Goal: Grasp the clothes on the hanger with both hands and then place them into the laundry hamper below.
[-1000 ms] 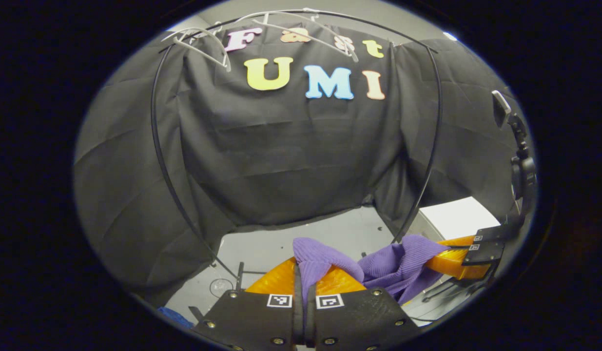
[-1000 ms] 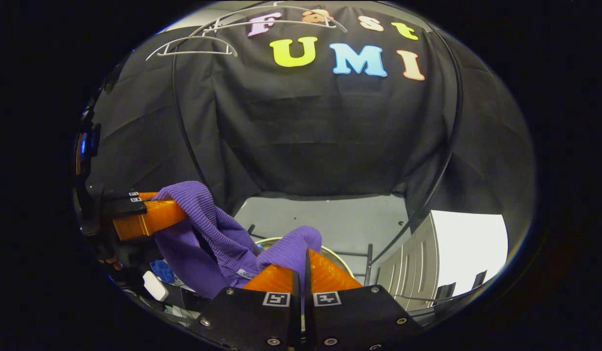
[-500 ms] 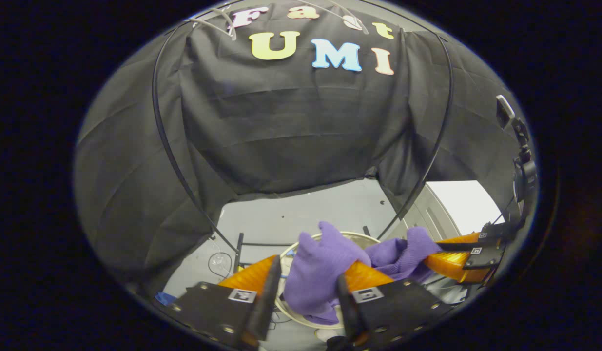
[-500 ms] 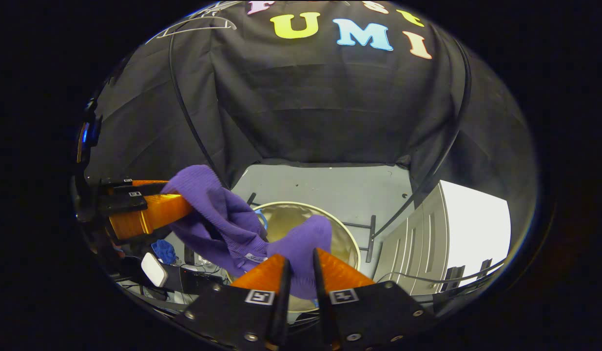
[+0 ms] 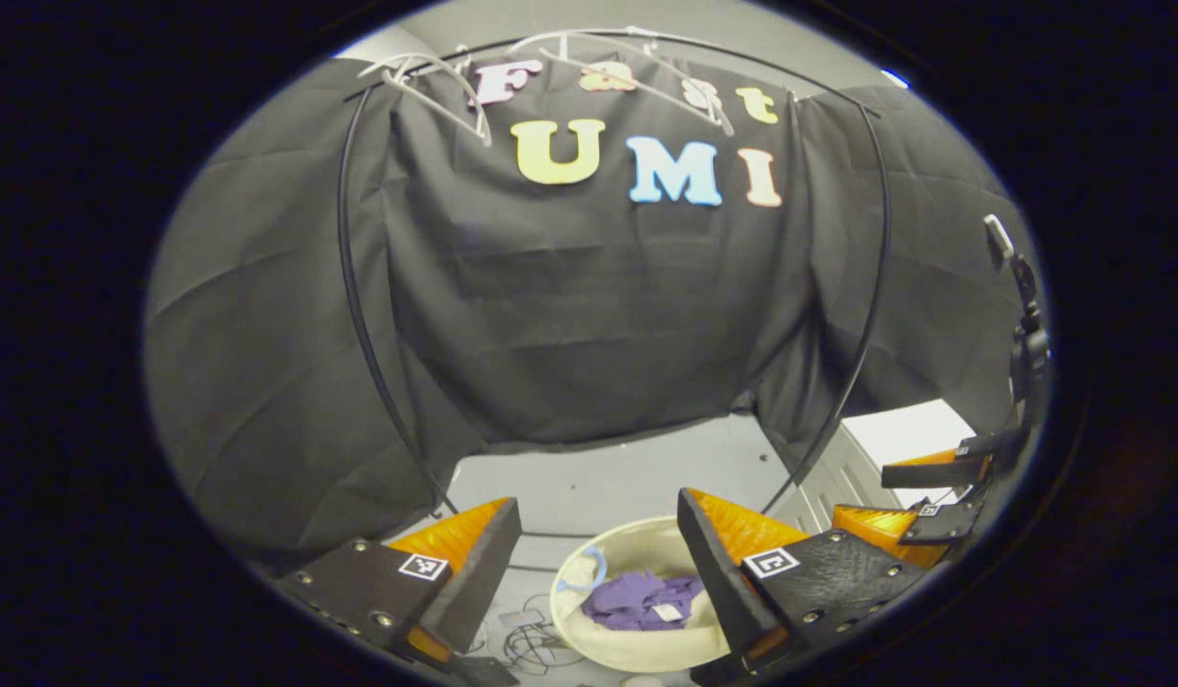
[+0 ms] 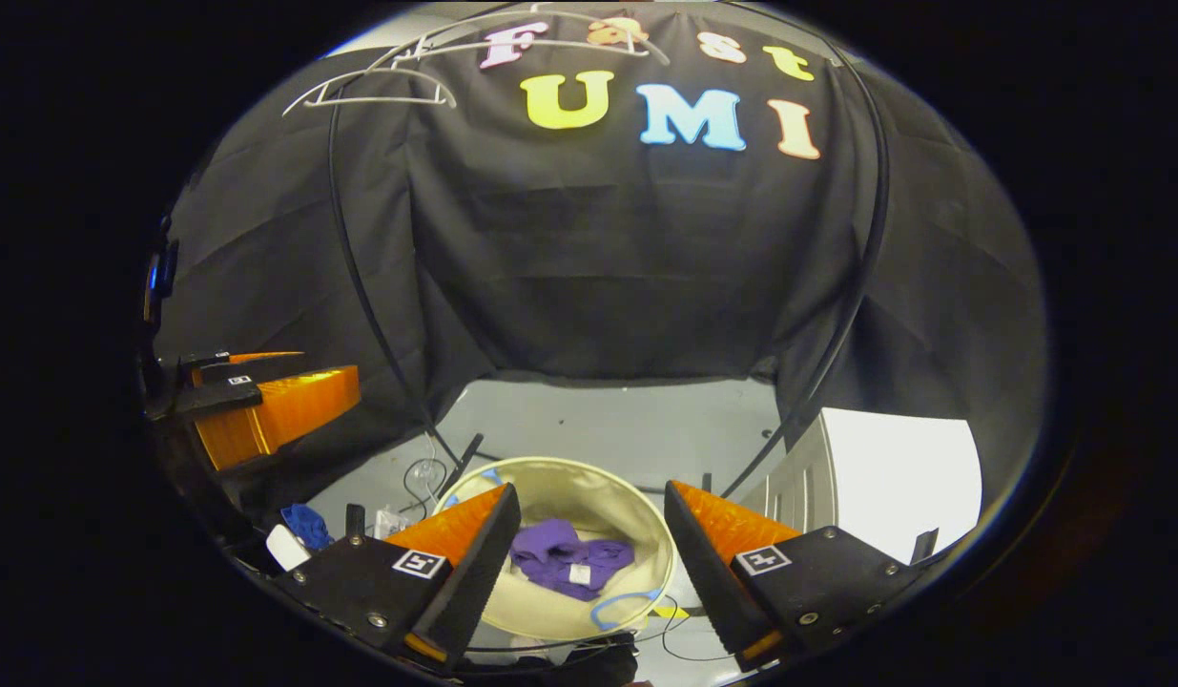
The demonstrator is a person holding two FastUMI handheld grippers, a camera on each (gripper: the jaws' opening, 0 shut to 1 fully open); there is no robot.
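Purple clothes (image 6: 569, 561) lie in hamper (image 6: 646, 520), lower centre.
Left claw (image 5: 598, 534) and right claw (image 6: 589, 520) both spread, gripping nothing.

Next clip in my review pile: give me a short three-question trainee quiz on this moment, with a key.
1. True or false: the purple garment lies inside the laundry hamper.
2. Multiple choice: how do the fingers of the right gripper stand? A) pressed on cloth B) spread apart with nothing between them C) closed on the hamper rim.
3. Fill in: in the left gripper view, the hangers on the rail at the top carry ____ clothes.

Key: 1 true, the garment sits crumpled on the hamper's bottom. 2 B; the left gripper is spread the same way. 3 no: the hangers are bare.
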